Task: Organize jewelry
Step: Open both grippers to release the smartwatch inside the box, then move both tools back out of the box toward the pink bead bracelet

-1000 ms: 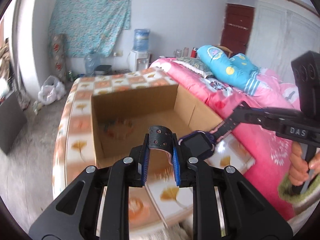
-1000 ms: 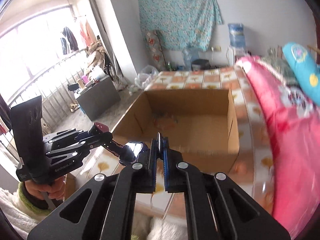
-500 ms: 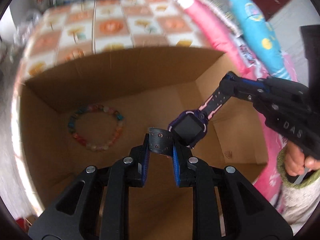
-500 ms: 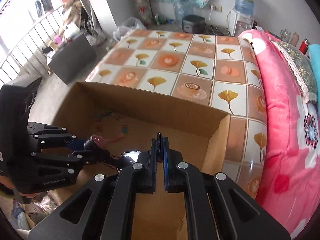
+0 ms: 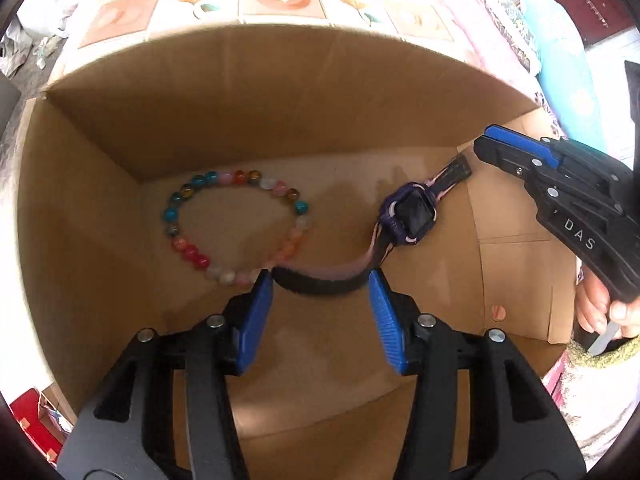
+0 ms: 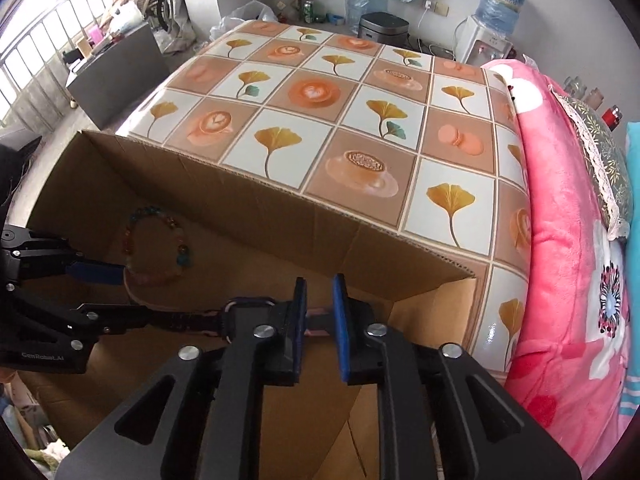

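A purple smartwatch (image 5: 410, 218) with a pink-and-black strap lies on the floor of the cardboard box (image 5: 280, 92), right of a multicoloured bead bracelet (image 5: 192, 256). My left gripper (image 5: 320, 280) points down into the box. Its jaws are opening, and the strap's curled end lies between the blue pads without being pressed. My right gripper (image 6: 320, 284) is opening too. The other strap end (image 6: 318, 322) shows in its gap, loose. In the left wrist view the right gripper (image 5: 486, 146) hangs just clear of that strap end. The bracelet (image 6: 182, 256) is behind the left gripper (image 6: 116, 292).
The box stands on a table with a ginkgo-and-coffee patterned cloth (image 6: 320, 92). A pink blanketed bed (image 6: 560, 220) runs along the right side. A person's hand (image 5: 600, 308) holds the right gripper's handle. A water dispenser (image 6: 492, 36) and clutter stand on the floor beyond the table.
Both grippers dropped into the box carrying the watch stretched between them. Their jaws have since parted, and the watch now rests on the box floor beside the bracelet.
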`<state>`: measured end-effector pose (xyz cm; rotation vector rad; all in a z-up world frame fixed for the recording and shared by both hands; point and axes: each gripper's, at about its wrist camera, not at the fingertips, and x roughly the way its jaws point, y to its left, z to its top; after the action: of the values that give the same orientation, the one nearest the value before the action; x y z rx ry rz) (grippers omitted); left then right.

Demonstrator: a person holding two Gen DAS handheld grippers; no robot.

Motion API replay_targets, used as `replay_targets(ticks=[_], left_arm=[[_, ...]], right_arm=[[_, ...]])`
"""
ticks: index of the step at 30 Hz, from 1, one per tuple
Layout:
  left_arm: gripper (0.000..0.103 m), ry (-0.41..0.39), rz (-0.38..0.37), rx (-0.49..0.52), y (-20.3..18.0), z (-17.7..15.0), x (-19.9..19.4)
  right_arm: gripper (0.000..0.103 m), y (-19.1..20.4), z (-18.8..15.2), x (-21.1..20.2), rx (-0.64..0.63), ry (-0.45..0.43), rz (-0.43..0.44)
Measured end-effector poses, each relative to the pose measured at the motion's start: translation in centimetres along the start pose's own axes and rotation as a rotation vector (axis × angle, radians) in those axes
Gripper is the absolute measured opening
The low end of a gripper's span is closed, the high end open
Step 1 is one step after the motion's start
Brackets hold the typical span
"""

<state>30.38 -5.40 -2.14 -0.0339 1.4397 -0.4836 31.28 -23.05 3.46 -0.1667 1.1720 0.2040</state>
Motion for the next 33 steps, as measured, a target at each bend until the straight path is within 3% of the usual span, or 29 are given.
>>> replay_targets(ticks=[1,4,11,16,20,23,28,33], left_arm=[[0.048,-0.011,-0.005,0.003,0.1,-0.2,-0.5],[0.048,-0.052,-0.008,0.017,-0.1,-1.0,-2.1],[0.05,-0.292,0.027,0.133,-2.3,-4.9,-9.0],[0.061,-0.475,0.009,0.189,-2.3,-10.3,-13.4],[0.075,-0.577,0.006,0.226,-1.7,-17.0,-15.0],[0.08,-0.556,0.005,0.225,-1.3,-21.0,-13.6],[0.083,-0.428,0.032,0.15,-0.5,-24.4,-7.4],[0.083,-0.347,0.194,0.127,-0.7,-24.2,-0.9]], right_arm=[[0.03,0.0,0.1,-0.5,0.0,-0.014,-0.011],[0.031,0.1,0.2,-2.6,-0.005,-0.072,-0.028],[0.032,-0.5,-1.9,-10.4,0.061,-0.24,-0.013],[0.051,0.2,-8.5,-17.5,0.122,-0.386,0.06],[0.068,3.1,-16.3,-19.0,0.121,-0.396,0.044],[0.079,4.9,-20.8,-17.6,0.163,-0.344,0.027],[0.08,7.7,-26.3,-10.7,0.237,-0.15,0.0],[0.08,9.2,-27.8,-5.3,0.3,-0.059,0.009]])
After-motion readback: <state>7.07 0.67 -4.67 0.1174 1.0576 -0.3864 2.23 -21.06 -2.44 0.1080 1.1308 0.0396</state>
